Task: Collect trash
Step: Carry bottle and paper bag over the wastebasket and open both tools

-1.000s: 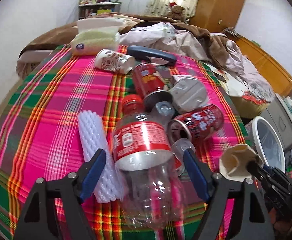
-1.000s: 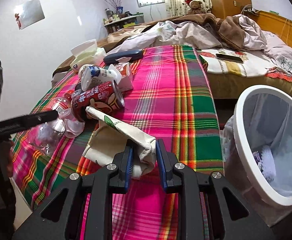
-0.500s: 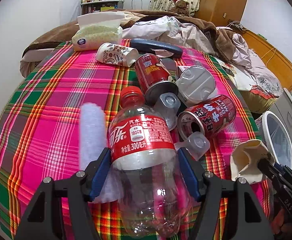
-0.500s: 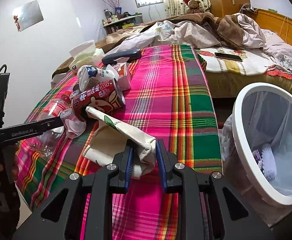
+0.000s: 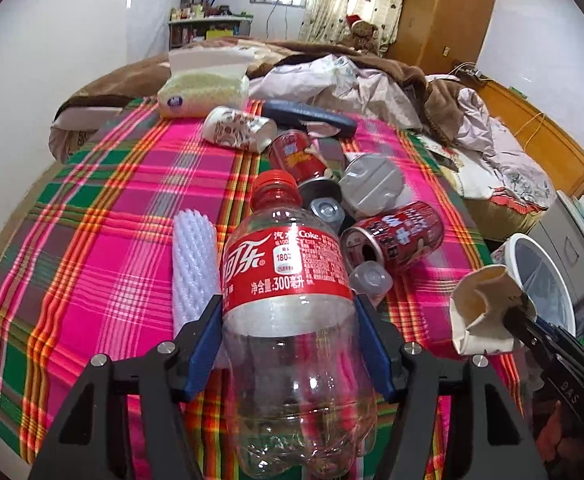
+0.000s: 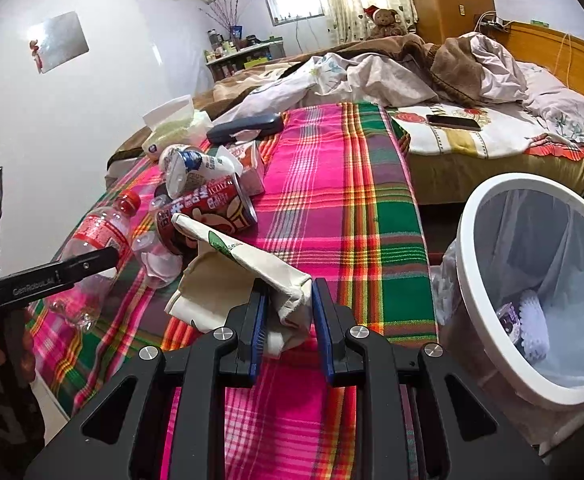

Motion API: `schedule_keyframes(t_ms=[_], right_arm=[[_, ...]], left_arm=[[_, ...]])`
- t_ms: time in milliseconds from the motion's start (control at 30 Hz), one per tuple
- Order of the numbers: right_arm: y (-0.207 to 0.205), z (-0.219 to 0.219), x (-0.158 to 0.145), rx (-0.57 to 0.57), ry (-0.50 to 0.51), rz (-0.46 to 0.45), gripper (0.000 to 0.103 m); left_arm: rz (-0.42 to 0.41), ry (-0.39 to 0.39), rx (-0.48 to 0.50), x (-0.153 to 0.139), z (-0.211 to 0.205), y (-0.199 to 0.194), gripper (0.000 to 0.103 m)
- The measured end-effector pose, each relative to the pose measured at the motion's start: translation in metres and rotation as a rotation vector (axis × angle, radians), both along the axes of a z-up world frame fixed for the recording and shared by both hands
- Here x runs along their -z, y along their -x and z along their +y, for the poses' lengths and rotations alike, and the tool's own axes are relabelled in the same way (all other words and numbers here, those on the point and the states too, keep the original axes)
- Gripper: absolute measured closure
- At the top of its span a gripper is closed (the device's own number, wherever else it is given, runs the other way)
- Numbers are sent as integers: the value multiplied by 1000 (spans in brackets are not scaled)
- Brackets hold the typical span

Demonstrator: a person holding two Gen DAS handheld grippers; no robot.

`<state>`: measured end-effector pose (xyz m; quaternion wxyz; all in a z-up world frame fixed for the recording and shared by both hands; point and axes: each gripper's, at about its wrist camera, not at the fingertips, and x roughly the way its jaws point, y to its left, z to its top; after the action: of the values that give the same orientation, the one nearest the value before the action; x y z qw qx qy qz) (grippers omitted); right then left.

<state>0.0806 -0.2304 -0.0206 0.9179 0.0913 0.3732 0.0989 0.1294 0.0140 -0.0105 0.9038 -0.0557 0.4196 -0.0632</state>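
The left gripper [image 5: 288, 344] has just been closing, and its blue pads are now pressing both sides of an empty cola bottle [image 5: 288, 280] above the plaid cloth [image 5: 104, 216]. The bottle's long axis is pointing away toward twelve o'clock, red cap farthest. The right gripper [image 6: 288, 328] is pinching a crumpled paper cup [image 6: 252, 276]. The white bin [image 6: 488, 304] is sitting at three o'clock of the right gripper, the nearer hand. The bottle's base is running off the lower edge, and the bin's depth is partly hidden.
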Motion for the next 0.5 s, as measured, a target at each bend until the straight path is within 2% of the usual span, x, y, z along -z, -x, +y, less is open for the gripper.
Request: schedule_keyframes(t_ms=[200,500], right_arm=[[4,-4,-10,15,-12,-33,80],[13,-24,-22,82,-29,-79,80]], left_arm=[[-48,20,21,-17,-3,17,38],[-102,34,103,-37,-33,30,38]])
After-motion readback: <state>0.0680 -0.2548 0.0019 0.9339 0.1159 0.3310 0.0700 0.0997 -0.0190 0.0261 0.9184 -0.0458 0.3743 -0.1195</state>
